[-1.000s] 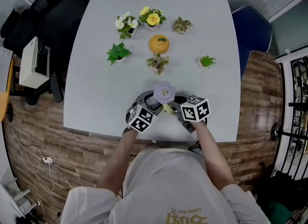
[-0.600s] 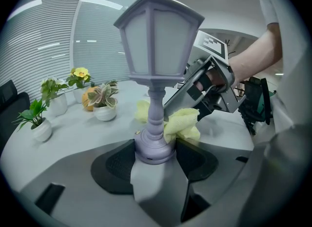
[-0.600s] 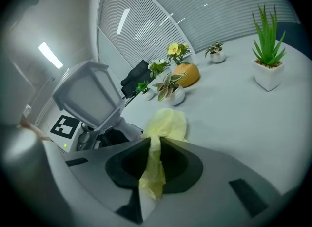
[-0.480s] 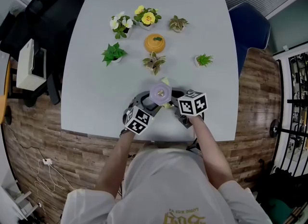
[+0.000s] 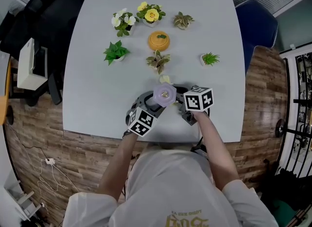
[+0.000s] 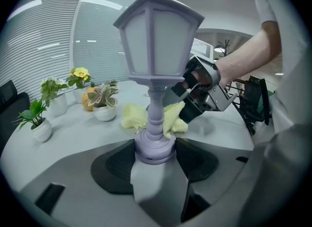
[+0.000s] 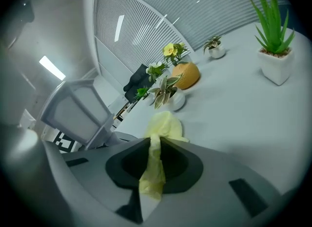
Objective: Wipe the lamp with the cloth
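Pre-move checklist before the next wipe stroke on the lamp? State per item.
1. Left gripper shut on lamp base: ok.
2. Right gripper shut on cloth: ok.
3. Lamp upright between the jaws: ok.
4. Cloth touching the lamp post: cannot tell; it shows just behind the post.
5. Variegated plant apart from both grippers: ok.

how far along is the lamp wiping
Done: the left gripper is clamped on the purple lamp's base, and the right gripper is shut on the yellow cloth. In hand: the cloth sits by the lamp's lower post. Left: the lantern head, which the cloth is not touching; how much is already wiped cannot be told.
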